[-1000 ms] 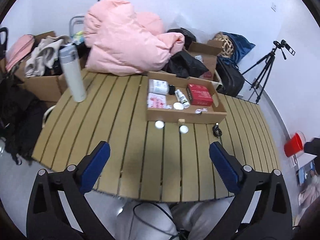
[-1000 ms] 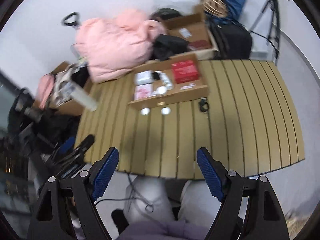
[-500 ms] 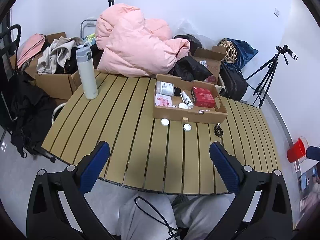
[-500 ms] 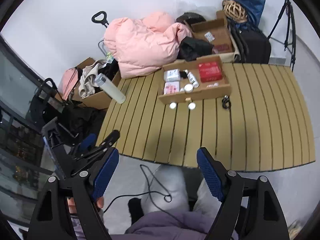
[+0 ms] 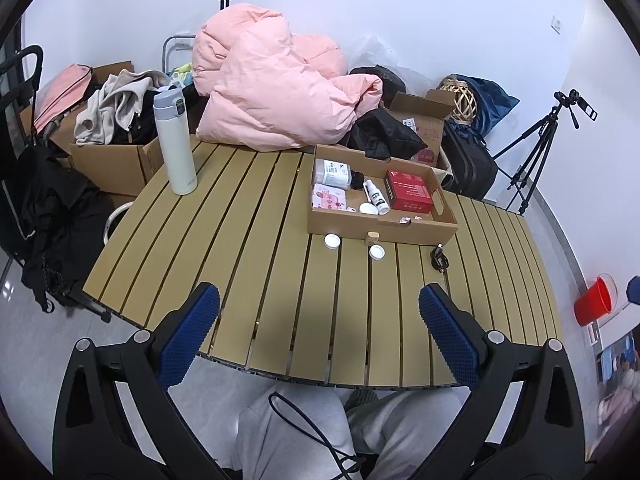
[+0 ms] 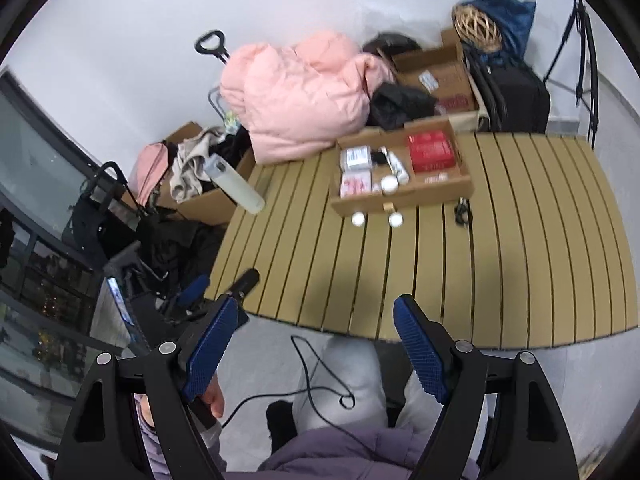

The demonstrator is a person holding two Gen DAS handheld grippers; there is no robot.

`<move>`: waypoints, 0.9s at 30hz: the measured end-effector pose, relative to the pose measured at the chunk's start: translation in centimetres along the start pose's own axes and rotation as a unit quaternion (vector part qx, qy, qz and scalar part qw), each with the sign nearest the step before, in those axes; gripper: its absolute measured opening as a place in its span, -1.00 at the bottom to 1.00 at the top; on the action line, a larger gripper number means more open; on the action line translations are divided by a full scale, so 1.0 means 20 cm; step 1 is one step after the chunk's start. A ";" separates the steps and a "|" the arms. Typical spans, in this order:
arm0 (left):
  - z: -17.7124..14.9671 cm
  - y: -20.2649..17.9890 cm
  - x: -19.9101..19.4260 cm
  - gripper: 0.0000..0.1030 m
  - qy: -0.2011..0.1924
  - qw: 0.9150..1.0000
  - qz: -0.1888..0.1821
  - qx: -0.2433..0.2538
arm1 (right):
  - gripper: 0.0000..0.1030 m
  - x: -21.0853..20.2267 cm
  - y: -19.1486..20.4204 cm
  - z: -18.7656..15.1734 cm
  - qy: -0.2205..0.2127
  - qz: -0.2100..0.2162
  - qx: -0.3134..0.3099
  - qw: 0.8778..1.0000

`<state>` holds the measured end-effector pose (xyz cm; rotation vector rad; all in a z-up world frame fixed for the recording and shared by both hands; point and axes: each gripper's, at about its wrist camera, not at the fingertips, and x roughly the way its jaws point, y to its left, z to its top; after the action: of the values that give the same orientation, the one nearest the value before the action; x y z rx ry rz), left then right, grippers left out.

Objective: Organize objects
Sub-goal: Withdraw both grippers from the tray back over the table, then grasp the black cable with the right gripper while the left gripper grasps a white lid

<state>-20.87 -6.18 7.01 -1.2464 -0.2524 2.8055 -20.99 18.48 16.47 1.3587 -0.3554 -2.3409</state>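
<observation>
On the left, a white bottle [image 5: 176, 144] stands upright at the table [image 5: 248, 280] edge, apart from the rest. In the middle, the cardboard tray [image 5: 380, 232] holds boxes & small bottles; two white caps [image 5: 332, 241] lie just in front, prob. waiting to go in. Left tongs [image 5: 320, 320] and right tongs [image 6: 312, 332] are both released, w/ nothing between, hanging near the front edge.

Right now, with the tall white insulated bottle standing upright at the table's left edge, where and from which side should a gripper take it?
Grip the tall white insulated bottle around its straight mid-body, below the grey lid, coming in level from the table's open near side. It stands upright and apart from other things, so its round sides look free; a top-down grasp would likely meet the wider lid.
</observation>
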 end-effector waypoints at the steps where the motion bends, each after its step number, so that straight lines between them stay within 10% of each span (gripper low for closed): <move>1: 0.00 0.00 0.00 0.93 0.001 1.000 0.000 0.000 | 0.62 0.00 0.00 0.00 0.000 -0.001 -0.001 1.000; 14: -0.01 -0.01 0.10 0.95 0.013 1.000 -0.005 0.000 | 0.62 0.14 -0.05 0.01 0.018 -0.021 -0.004 1.000; 20: -0.08 -0.07 0.35 1.00 -0.014 0.999 0.003 0.033 | 0.62 0.47 -0.46 0.05 0.018 -0.072 0.032 0.997; 25: -0.18 -0.23 0.70 0.96 -0.036 0.994 -0.045 0.093 | 0.63 0.67 -0.73 -0.03 -0.117 -0.077 -0.115 0.983; 27: -0.19 -0.33 0.88 0.84 -0.024 0.990 -0.072 0.120 | 0.64 0.81 -0.81 -0.05 -0.099 -0.107 -0.159 0.976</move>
<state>-29.89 2.89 -7.18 -1.0643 -0.0045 2.6487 -30.87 25.22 -3.09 1.0586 0.1160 -2.5799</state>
